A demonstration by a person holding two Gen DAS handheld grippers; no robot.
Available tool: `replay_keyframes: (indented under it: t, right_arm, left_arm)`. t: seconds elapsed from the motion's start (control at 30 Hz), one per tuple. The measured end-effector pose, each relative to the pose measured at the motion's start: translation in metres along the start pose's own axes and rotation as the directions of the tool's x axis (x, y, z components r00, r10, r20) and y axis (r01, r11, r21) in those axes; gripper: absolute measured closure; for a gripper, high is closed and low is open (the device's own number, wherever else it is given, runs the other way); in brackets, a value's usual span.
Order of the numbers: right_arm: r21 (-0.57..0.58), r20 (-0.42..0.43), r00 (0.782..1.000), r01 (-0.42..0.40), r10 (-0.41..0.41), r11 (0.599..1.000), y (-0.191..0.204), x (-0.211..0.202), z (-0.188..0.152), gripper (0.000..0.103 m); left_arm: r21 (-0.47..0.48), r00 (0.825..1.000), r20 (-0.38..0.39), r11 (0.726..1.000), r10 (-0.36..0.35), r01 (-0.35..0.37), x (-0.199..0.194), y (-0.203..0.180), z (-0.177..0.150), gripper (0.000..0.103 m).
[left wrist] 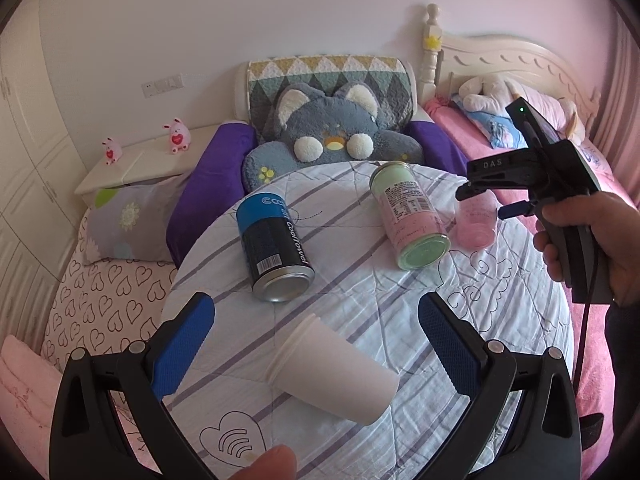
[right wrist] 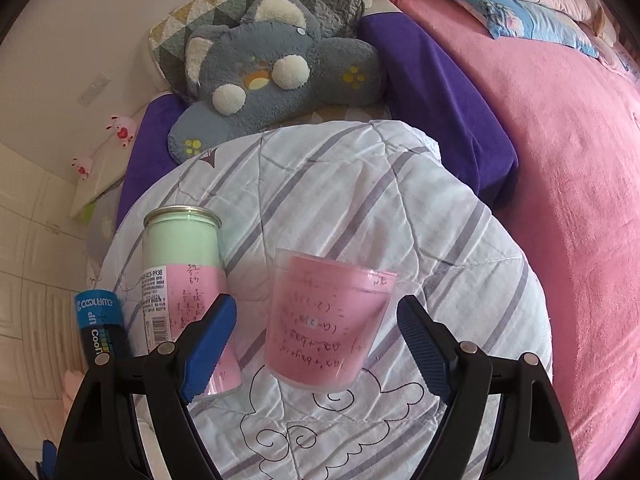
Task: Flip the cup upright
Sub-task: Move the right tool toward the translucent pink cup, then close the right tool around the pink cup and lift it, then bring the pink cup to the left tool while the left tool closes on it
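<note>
A white paper cup (left wrist: 334,372) lies on its side on the striped quilt (left wrist: 360,300), between the blue pads of my open left gripper (left wrist: 316,344). A pink plastic cup (right wrist: 326,322) with handwriting stands mouth-down on the quilt, between the fingers of my open right gripper (right wrist: 316,344), not touched. In the left wrist view the pink cup (left wrist: 476,222) sits under the right gripper's tip (left wrist: 466,192).
A blue and black can (left wrist: 272,246) and a green and pink can (left wrist: 408,220) lie on the quilt; both show in the right wrist view, green-pink (right wrist: 186,292) and blue (right wrist: 100,326). A grey plush cushion (left wrist: 332,132) sits behind. A pink blanket (right wrist: 560,180) lies right.
</note>
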State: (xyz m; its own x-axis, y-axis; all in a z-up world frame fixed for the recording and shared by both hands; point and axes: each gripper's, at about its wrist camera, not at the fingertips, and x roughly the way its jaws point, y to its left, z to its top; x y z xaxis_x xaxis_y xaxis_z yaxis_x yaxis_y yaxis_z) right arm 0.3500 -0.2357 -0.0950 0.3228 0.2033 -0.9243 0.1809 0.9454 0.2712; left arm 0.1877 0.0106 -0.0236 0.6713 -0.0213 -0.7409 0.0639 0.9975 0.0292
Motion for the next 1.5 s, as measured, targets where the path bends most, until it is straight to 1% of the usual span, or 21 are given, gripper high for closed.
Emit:
replay_keyframes:
  t: [0.1, 0.13, 0.3, 0.37, 0.4, 0.53, 0.67, 0.77, 0.87, 0.93, 1.1, 1.23, 1.3, 1.37, 1.43, 1.5]
  right_arm:
    - [0.0, -0.025, 1.0, 0.013, -0.013, 1.0, 0.005, 0.007, 0.006, 0.019]
    - [-0.002, -0.034, 0.999, 0.019, -0.019, 1.0, 0.006, 0.011, 0.013, 0.02]
    - [-0.015, -0.067, 0.997, 0.04, -0.041, 0.999, 0.01, 0.025, 0.02, 0.02]
    - [-0.031, -0.083, 0.995, 0.051, -0.053, 0.998, 0.011, 0.03, 0.019, 0.03]
    - [-0.035, -0.088, 0.995, 0.053, -0.055, 0.998, 0.01, 0.031, 0.018, 0.033]
    - [-0.051, -0.07, 0.997, 0.036, -0.04, 0.998, 0.007, 0.029, 0.014, 0.034]
    - [-0.042, -0.031, 1.0, -0.002, 0.0, 0.999, 0.003, 0.012, 0.001, 0.034]
    - [-0.05, 0.002, 0.999, -0.042, 0.042, 0.998, 0.003, -0.007, -0.021, 0.034]
    - [-0.045, 0.023, 0.993, -0.116, 0.117, 0.992, 0.002, -0.026, -0.056, 0.034]
    - [-0.039, 0.033, 0.984, -0.173, 0.174, 0.984, 0.003, -0.037, -0.086, 0.034]
    - [-0.009, 0.026, 0.965, -0.259, 0.259, 0.966, 0.005, -0.042, -0.163, 0.034]
    - [0.01, -0.002, 0.964, -0.266, 0.266, 0.964, 0.007, -0.031, -0.212, 0.034]
    - [0.015, -0.013, 0.967, -0.253, 0.254, 0.967, 0.009, -0.026, -0.227, 0.033]
    - [0.02, -0.034, 0.968, -0.247, 0.248, 0.969, 0.01, -0.021, -0.237, 0.031]
    - [0.028, -0.04, 0.968, -0.248, 0.249, 0.968, 0.004, -0.021, -0.244, 0.023]
    - [0.032, -0.014, 0.965, -0.261, 0.261, 0.965, 0.001, -0.029, -0.242, 0.023]
  left_arm:
    - [0.001, 1.0, -0.005, 1.0, -0.004, 0.004, 0.002, -0.002, 0.001, 0.0]
    - [0.001, 1.0, -0.005, 1.0, -0.004, 0.004, 0.002, -0.002, 0.001, 0.0]
    - [-0.004, 1.0, -0.008, 1.0, 0.003, -0.003, 0.002, -0.001, 0.0, 0.0]
    - [-0.006, 1.0, -0.01, 1.0, 0.005, -0.005, 0.002, 0.0, 0.0, 0.0]
    - [-0.008, 1.0, -0.01, 1.0, 0.006, -0.006, 0.002, 0.0, 0.0, 0.0]
    - [-0.007, 1.0, -0.012, 1.0, 0.009, -0.009, 0.0, 0.0, -0.003, 0.0]
    - [-0.006, 1.0, -0.012, 1.0, 0.006, -0.006, -0.005, -0.003, -0.006, 0.0]
    - [-0.003, 1.0, -0.006, 1.0, 0.001, -0.001, -0.013, -0.006, -0.011, 0.0]
    - [0.005, 1.0, -0.002, 1.0, -0.006, 0.006, -0.024, -0.012, -0.021, 0.0]
    - [0.013, 1.0, 0.001, 1.0, -0.007, 0.007, -0.031, -0.015, -0.031, 0.0]
    - [0.05, 1.0, -0.027, 0.999, -0.01, 0.011, -0.046, -0.027, -0.066, 0.0]
    - [0.069, 0.998, -0.064, 0.997, -0.01, 0.014, -0.051, -0.037, -0.095, 0.0]
    - [0.074, 0.997, -0.082, 0.997, -0.009, 0.015, -0.052, -0.042, -0.106, 0.0]
    - [0.07, 0.996, -0.093, 0.997, -0.01, 0.017, -0.054, -0.044, -0.114, 0.0]
    - [0.063, 0.995, -0.098, 0.998, -0.01, 0.016, -0.056, -0.047, -0.118, 0.0]
    - [0.058, 0.995, -0.098, 0.998, -0.019, 0.024, -0.059, -0.05, -0.118, 0.0]
